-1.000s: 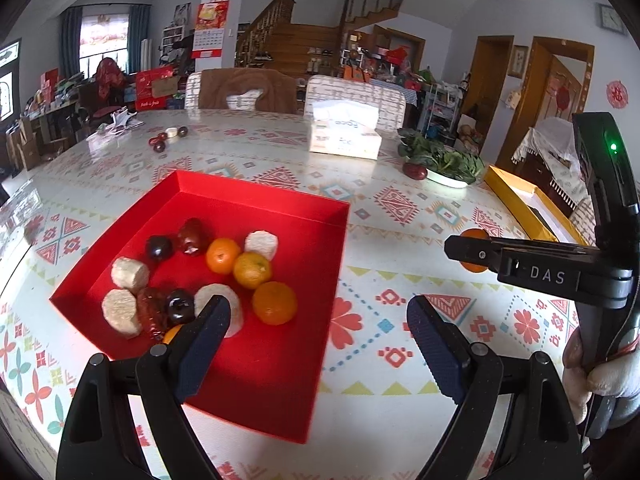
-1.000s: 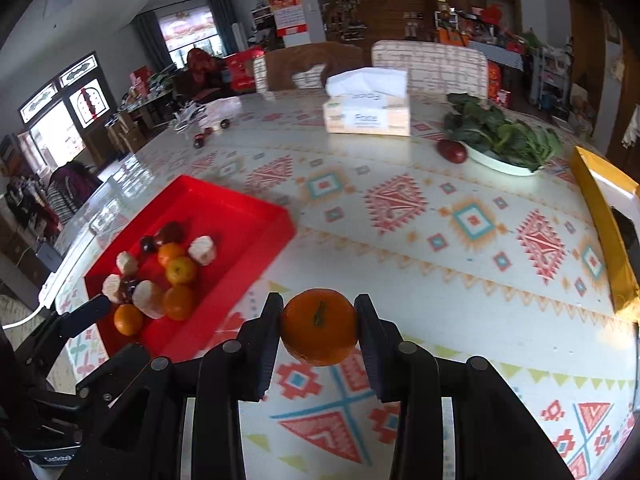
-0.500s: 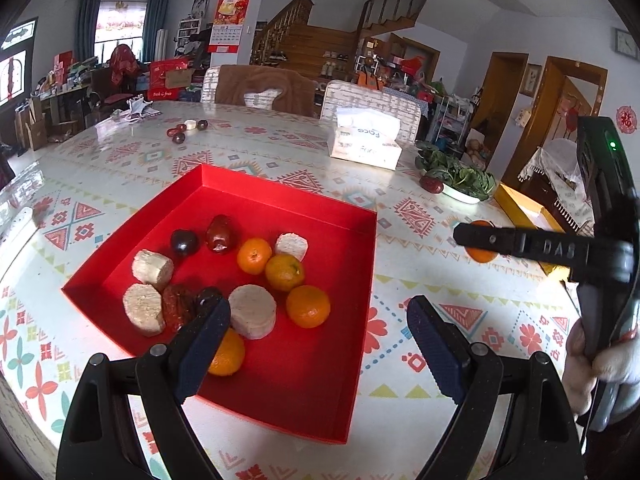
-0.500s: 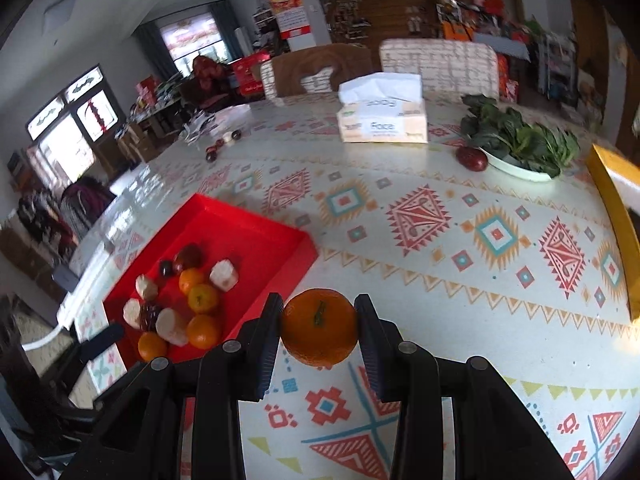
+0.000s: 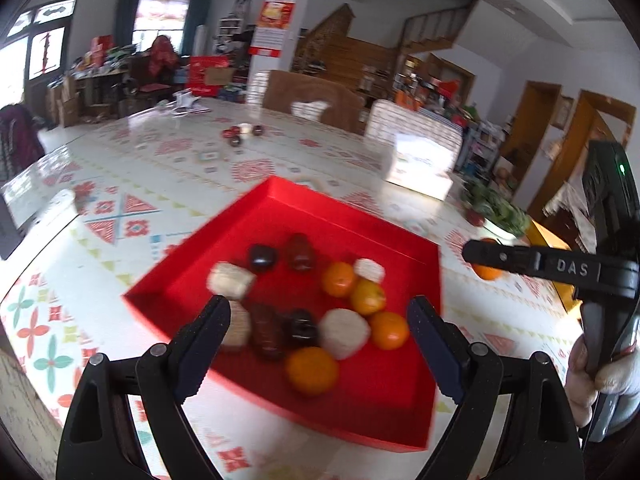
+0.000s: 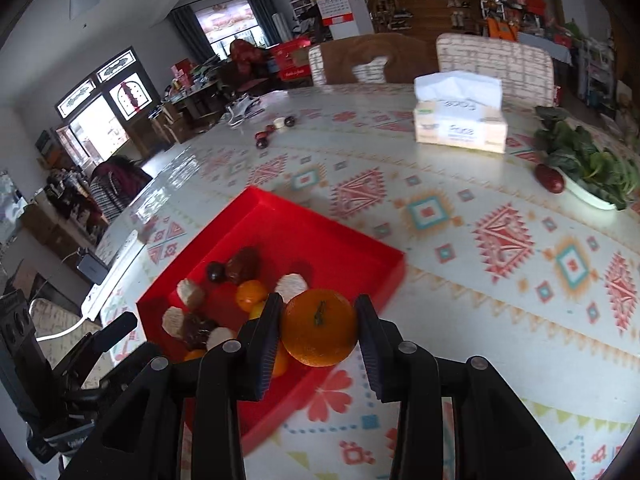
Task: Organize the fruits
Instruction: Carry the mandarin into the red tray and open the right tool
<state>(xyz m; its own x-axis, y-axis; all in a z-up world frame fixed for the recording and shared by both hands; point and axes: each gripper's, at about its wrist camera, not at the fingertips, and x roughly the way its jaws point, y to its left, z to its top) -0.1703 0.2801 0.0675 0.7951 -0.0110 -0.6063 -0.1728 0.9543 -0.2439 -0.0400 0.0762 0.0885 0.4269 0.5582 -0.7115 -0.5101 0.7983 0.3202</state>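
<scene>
A red tray (image 5: 360, 216) (image 6: 320, 224) on the patterned table holds several oranges (image 5: 312, 370), dark red dates (image 5: 300, 252) and pale round pieces (image 5: 344, 332). My right gripper (image 6: 320, 326) is shut on an orange (image 6: 318, 326) and holds it above the tray's near right edge. In the left wrist view this gripper (image 5: 486, 258) shows at the right of the tray with the orange (image 5: 486, 272) partly hidden behind its finger. My left gripper (image 5: 318, 316) is open and empty, above the near side of the tray.
A tissue box (image 6: 460, 118) stands at the far side. A white plate of green leaves (image 6: 588, 164) with a red fruit (image 6: 550, 178) lies at the right. Small dark fruits (image 6: 272, 132) lie far back. A yellow box (image 5: 548, 240) sits at the right edge.
My right gripper has carried the orange left, from over the bare table to over the tray's right edge. My left gripper has shifted so the tray sits more centrally between its fingers.
</scene>
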